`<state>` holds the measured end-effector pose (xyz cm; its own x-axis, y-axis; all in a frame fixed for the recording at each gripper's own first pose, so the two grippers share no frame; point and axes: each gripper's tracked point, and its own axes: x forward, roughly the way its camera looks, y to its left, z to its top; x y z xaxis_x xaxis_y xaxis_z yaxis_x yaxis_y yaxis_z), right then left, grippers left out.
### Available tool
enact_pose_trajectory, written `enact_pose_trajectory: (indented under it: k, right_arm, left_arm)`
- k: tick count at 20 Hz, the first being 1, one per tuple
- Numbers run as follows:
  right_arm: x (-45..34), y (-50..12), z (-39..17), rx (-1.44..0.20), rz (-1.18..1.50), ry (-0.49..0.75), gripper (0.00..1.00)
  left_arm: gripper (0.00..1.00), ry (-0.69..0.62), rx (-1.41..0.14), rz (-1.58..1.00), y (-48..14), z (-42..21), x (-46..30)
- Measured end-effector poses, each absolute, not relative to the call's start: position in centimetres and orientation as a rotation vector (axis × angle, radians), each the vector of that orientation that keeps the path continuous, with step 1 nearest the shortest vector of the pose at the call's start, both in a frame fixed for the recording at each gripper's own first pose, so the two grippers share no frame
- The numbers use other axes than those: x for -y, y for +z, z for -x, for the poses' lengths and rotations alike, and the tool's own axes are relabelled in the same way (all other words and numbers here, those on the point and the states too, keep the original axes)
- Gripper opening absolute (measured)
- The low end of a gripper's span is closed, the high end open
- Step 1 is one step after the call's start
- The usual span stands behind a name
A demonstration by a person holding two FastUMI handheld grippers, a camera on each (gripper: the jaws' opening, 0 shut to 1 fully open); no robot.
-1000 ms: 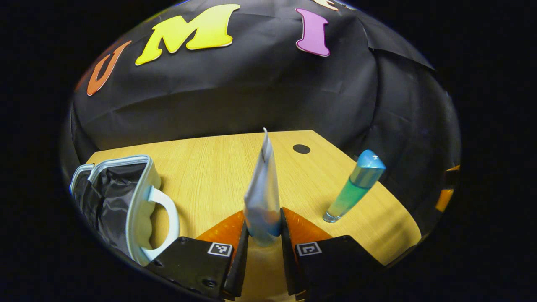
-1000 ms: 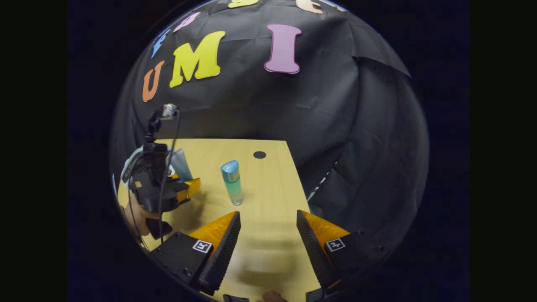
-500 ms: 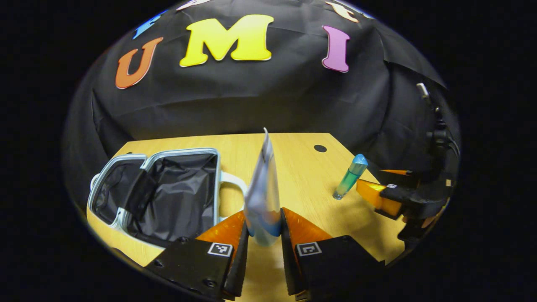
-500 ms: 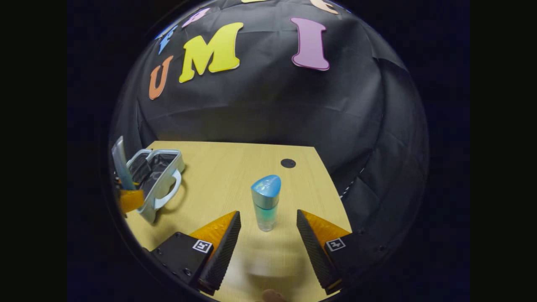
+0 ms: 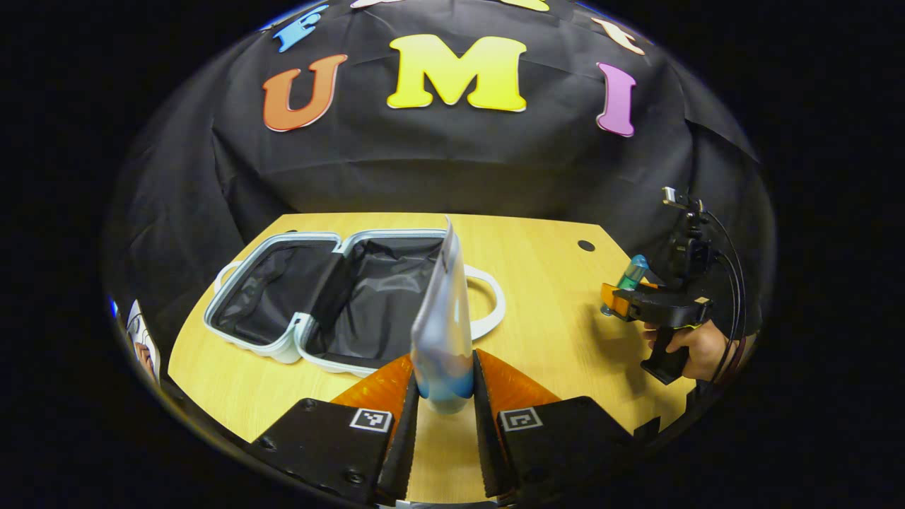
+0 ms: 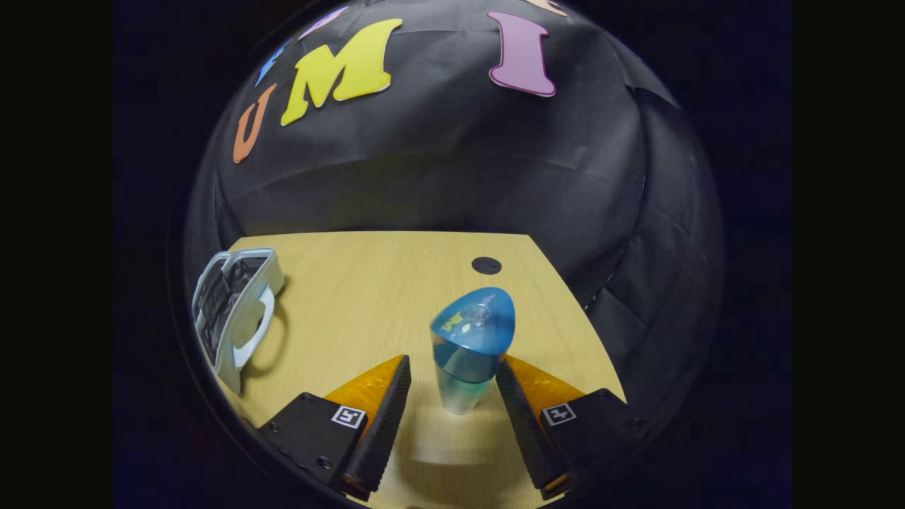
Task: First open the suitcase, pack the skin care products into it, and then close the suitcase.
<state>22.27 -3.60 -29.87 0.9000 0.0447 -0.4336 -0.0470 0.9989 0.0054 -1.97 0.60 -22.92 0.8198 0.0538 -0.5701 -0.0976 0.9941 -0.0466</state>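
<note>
A small pale-blue suitcase (image 5: 283, 346) lies open on the wooden table (image 5: 551, 332), its black lining showing in both halves. My left gripper (image 5: 442, 360) is shut on a white and blue tube (image 5: 444, 318), held upright just in front of the suitcase's right half. In the right gripper view, a clear bottle with blue-green liquid and a blue cap (image 6: 470, 332) stands upright between the fingers of my right gripper (image 6: 452, 364). That gripper is open: the left finger stands apart from the bottle and the right finger is close beside it. The left gripper view shows that gripper (image 5: 622, 300) and the bottle (image 5: 634, 268) at the far right.
A hand (image 5: 696, 346) holds the right gripper near the table's right edge. A dark round hole (image 6: 486, 266) sits at the table's far right corner. The suitcase (image 6: 237, 311) lies at the left in the right gripper view, handle toward the bottle. Black cloth walls close the back.
My left gripper has swung left with the tube, bringing the whole open suitcase into view. My right gripper has moved forward until the bottle stands between its fingers, which have narrowed a little.
</note>
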Motion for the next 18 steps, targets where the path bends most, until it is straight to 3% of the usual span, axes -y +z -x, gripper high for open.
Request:
enact_pose_trajectory:
  k: [2, 4, 10, 18]
  right_arm:
    - [4.2, -30.1, -22.5, -0.439, 0.017, 0.019, 0.65]
    - [4.5, -29.9, -23.0, -0.433, -0.017, -0.002, 0.41]
    - [4.2, -29.8, -21.5, -0.470, -0.046, 0.022, 0.36]
    - [2.8, -20.6, -9.5, -0.450, -0.145, 0.047, 0.36]
  left_arm:
    - [0.41, 0.103, -0.618, 0.075, -23.1, 2.4, -1.7]
    - [0.41, 0.118, -0.630, 0.068, -23.4, 2.8, -3.0]
    - [0.41, 0.156, -0.646, 0.091, -23.8, 2.2, -6.8]
    - [0.41, 0.161, -0.800, 0.105, -27.8, -3.8, -13.6]
